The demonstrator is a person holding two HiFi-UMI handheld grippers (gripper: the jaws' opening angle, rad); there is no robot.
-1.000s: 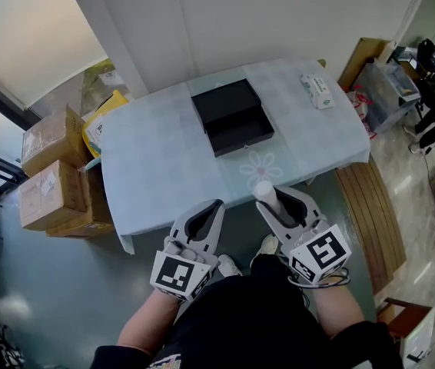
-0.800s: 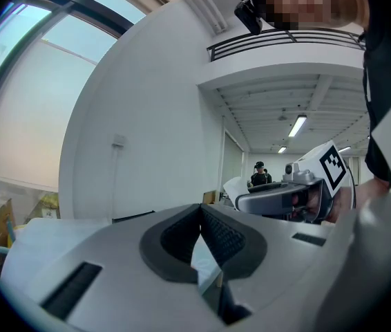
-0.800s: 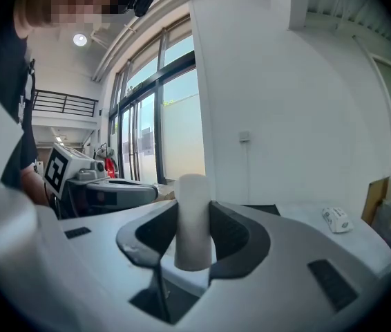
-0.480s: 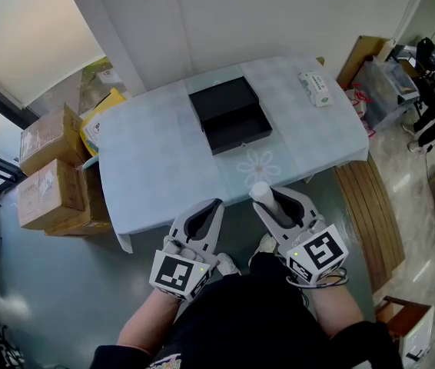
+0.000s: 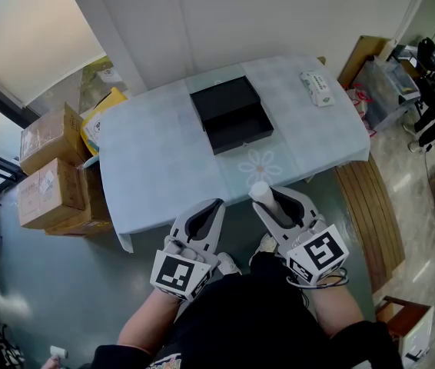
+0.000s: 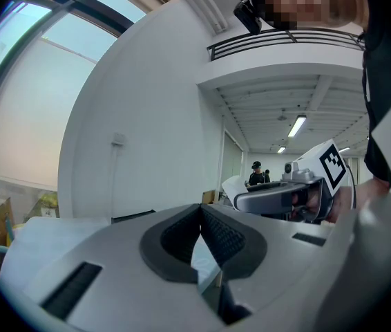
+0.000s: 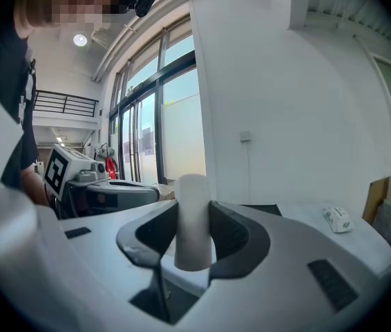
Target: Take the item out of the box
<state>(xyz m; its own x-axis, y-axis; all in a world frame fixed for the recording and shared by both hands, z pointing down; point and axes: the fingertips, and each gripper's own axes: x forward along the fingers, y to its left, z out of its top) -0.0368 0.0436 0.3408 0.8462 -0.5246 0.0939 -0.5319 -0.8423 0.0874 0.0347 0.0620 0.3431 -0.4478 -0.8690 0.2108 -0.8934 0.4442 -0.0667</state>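
Observation:
The black box (image 5: 238,128) lies open on the pale table (image 5: 156,167), with its black lid (image 5: 225,98) touching it on the far side; I see nothing inside it. My right gripper (image 5: 267,196) hovers at the table's near edge, shut on an upright white cylinder (image 5: 260,191). In the right gripper view the cylinder (image 7: 193,216) stands between the two pads, above the gripper (image 7: 194,244). My left gripper (image 5: 211,206) is beside it, short of the table edge, shut and empty; its pads meet at the tip (image 6: 200,209).
A small white packet (image 5: 316,89) lies at the table's far right corner. Cardboard boxes (image 5: 48,175) are stacked on the floor to the left. Wooden boards (image 5: 367,206) and a clear bin (image 5: 390,83) stand to the right. A white wall runs behind the table.

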